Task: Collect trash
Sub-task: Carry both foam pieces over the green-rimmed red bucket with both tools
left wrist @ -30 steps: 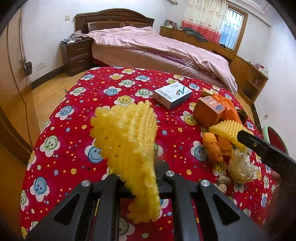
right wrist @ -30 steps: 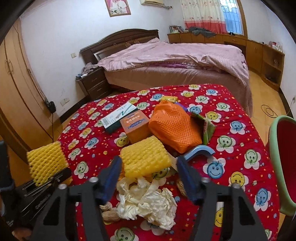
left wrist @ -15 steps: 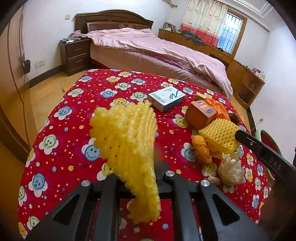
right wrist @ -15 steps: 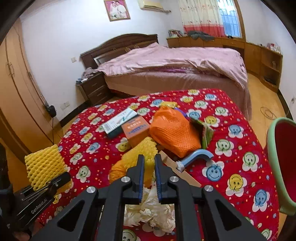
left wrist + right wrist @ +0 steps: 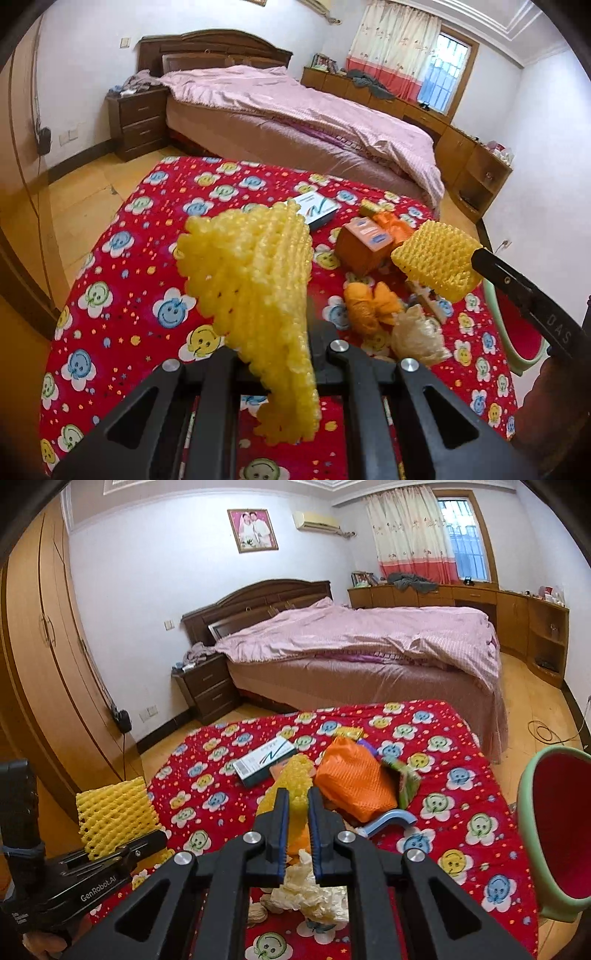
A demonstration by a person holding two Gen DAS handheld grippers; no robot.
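Observation:
My left gripper (image 5: 291, 332) is shut on a yellow foam net (image 5: 255, 291) that stands up in front of the left wrist camera and hides the fingertips. In the right wrist view the same net (image 5: 114, 812) sits at the far left in the left gripper (image 5: 155, 840). My right gripper (image 5: 297, 801) is shut on a second yellow foam net (image 5: 295, 779), held above the trash pile. The left wrist view shows that second net (image 5: 436, 266) hanging off the table from the right gripper (image 5: 476, 258).
On the red smiley tablecloth (image 5: 461, 812) lie an orange foam net (image 5: 354, 779), a white-green box (image 5: 264, 760), an orange box (image 5: 364, 243), orange peel-like pieces (image 5: 369, 306), crumpled pale wrap (image 5: 310, 890) and a blue hook (image 5: 391, 819). A green-and-red bin (image 5: 554, 827) stands at the right.
The right gripper's jaws closed on the second yellow foam net and lifted it off the pile. Both grippers rose; the left kept its net.

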